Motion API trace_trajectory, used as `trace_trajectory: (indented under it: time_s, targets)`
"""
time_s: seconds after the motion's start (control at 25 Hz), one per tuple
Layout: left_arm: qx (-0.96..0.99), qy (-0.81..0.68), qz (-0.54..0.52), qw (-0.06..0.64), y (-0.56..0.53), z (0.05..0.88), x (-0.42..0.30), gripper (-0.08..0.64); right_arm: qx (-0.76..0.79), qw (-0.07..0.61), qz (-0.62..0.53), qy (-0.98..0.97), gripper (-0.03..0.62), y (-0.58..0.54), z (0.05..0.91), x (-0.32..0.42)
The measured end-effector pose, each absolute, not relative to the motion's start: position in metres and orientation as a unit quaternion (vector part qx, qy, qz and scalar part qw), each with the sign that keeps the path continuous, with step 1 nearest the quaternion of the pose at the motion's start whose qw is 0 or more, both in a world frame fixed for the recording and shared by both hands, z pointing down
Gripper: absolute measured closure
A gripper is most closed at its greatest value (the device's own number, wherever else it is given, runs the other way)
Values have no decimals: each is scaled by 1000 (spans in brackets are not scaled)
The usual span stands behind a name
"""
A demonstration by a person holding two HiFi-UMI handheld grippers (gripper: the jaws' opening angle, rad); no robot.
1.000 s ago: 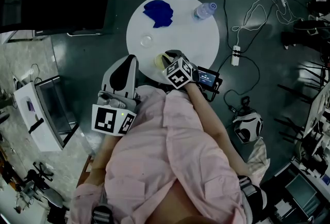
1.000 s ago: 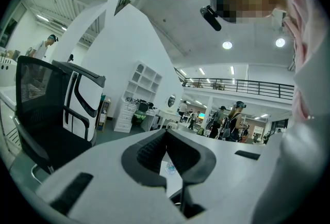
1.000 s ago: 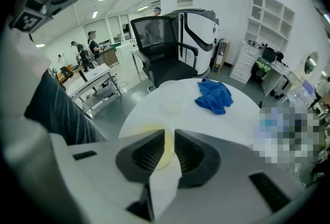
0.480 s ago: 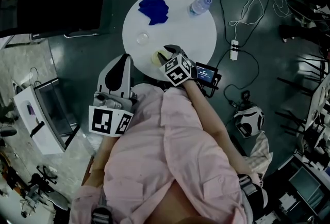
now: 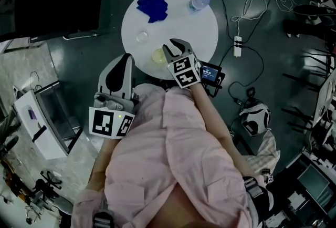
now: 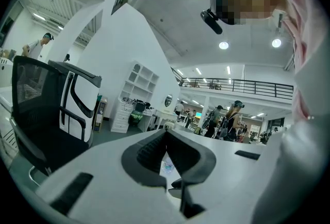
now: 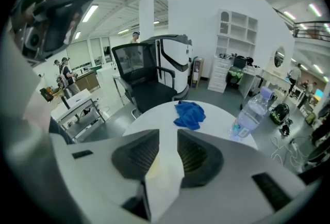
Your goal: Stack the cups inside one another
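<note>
Black ribbed fingers (image 7: pixel 138 153) of the right gripper (image 7: pixel 167 138) are gripping a pale yellow translucent plastic cup (image 7: pixel 161 174) above the near edge of the round white surface (image 7: pixel 154 117). A clear plastic cup (image 5: pixel 142 38) is standing well apart, so nesting is judged not yet done. The left gripper (image 6: pixel 166 138) is hanging off the surface, fingers together and empty.

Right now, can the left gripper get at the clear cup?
Probably yes. The left gripper sits just off the table, nothing lies between it and the clear cup, and the right gripper is off to one side. The left one's shut jaws must open first.
</note>
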State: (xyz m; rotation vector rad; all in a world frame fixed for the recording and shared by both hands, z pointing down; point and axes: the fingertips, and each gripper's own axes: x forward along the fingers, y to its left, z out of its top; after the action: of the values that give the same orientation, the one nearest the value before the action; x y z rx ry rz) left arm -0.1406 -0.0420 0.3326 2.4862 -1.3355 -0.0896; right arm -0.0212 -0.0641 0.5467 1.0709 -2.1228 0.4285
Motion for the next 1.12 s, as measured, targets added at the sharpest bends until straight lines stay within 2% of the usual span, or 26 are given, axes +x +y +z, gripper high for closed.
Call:
trace_trajectory:
  time_s: [0.32,0.84,1.12]
  targets:
    - [872,-464,-28,155,-39,331,-138,541,459,264,156,-834,548,-63,497,-13]
    - [867,-471,-24,159,-25,329,-125,541,449,165,89,-874,555,-37,401,-13]
    - [872,-464,-13,152,-16,328,-97,541,466,118,106,-871,555,-22,370,17]
